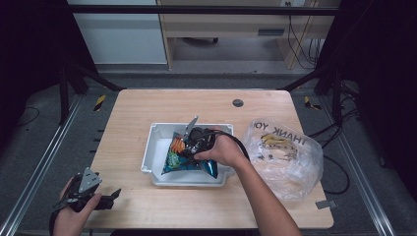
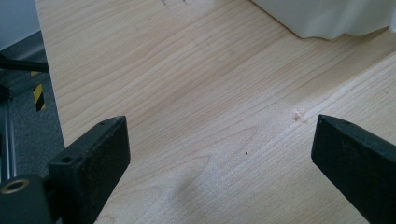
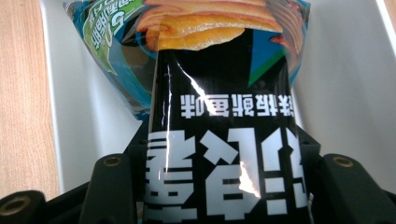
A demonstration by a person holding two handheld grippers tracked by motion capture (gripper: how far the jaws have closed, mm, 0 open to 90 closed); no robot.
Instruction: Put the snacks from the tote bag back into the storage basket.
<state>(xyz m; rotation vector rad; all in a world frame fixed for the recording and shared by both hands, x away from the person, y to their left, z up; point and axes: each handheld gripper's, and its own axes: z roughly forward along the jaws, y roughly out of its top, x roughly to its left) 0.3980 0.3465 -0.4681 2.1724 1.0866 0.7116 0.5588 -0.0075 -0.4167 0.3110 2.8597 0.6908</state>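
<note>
Right gripper (image 1: pixel 189 142), black, two-jawed, held over the white rectangular plastic tub (image 1: pixel 156 132) at the middle of the pale wooden table (image 1: pixel 147 103). Jaws clamped on a glossy black-and-blue crisp packet (image 1: pixel 189 160) with white lettering and a picture of orange crisps. In the right gripper view, packet (image 3: pixel 224 154) squeezed between the two black jaws, running up and away from the camera, white tub wall (image 3: pixel 345 93) behind it on both sides. Packet inside the tub, towards its right half, one blue corner lapping over the near right rim. A second snack packet, turquoise with green lettering (image 3: pixel 102 42), just behind and to the left of the gripped one, also within the tub.

Left gripper (image 1: pixel 105 196) low at the near left corner of the table, well apart from the tub, in the person's left hand (image 1: pixel 71 216). Jaws spread wide with nothing between them; in the left gripper view, bare wood grain (image 2: pixel 210 116) between the two black jaws, and a corner of the white tub (image 2: pixel 327 18) at the far right.

Crumpled clear plastic carrier bag (image 1: pixel 285 157) printed with black letters on the right side of the table, just beside the tub.
</note>
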